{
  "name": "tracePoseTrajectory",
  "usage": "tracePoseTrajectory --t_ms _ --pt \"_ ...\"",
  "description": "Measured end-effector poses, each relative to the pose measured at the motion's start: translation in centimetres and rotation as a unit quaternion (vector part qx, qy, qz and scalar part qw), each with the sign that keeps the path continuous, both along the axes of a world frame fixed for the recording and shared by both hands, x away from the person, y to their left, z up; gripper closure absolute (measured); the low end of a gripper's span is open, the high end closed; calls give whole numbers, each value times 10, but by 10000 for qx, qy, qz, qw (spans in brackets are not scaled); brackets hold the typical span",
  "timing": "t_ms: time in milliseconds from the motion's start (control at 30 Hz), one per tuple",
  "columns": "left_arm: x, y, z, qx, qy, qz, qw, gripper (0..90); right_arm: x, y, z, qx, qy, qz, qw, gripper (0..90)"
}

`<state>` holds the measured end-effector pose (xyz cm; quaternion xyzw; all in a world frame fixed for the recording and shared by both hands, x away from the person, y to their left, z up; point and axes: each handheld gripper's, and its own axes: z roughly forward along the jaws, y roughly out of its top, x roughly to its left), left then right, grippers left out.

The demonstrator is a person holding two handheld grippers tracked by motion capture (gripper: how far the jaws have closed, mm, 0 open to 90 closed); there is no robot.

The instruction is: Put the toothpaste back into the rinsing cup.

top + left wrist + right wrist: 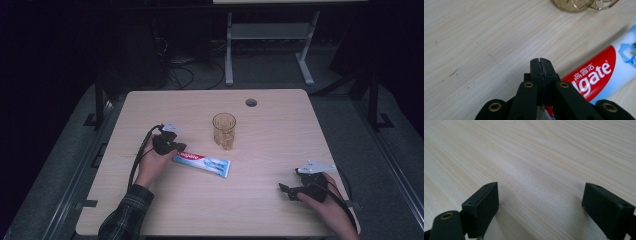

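Observation:
A Colgate toothpaste tube (202, 162) lies flat near the middle of the wooden table (270, 130), its red end toward the left. My left gripper (180, 146) is at that red end. In the left gripper view the left gripper (541, 62) has its jaws pressed together, and the tube (599, 72) runs under and to the right of them; nothing shows between the tips. An amber drinking glass (223, 130) stands upright just beyond the tube, and its base (574, 4) shows in the left gripper view. My right gripper (287, 190) rests open over bare wood at the front right (541, 205).
A round cable hole (251, 102) sits near the table's far edge. Cables trail from both grippers toward the front. Dark floor, wires and a white desk frame (229, 50) lie beyond the table.

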<state>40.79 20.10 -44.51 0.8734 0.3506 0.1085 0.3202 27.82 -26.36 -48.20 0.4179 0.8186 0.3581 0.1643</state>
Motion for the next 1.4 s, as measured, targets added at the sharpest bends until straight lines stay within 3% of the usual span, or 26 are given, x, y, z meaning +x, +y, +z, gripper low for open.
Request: tracePoseTrajectory --t_ms 233,567,1400 --pt "-7 2 -4 193 112 -82 9997 900 0 0 0 -2 2 10 10000 133" --pt "-18 5 -7 290 210 -163 9992 900 0 0 0 -1 0 13 10000 134" --pt "-56 9 -2 256 344 -330 9985 900 0 0 0 -1 1 11 10000 133"
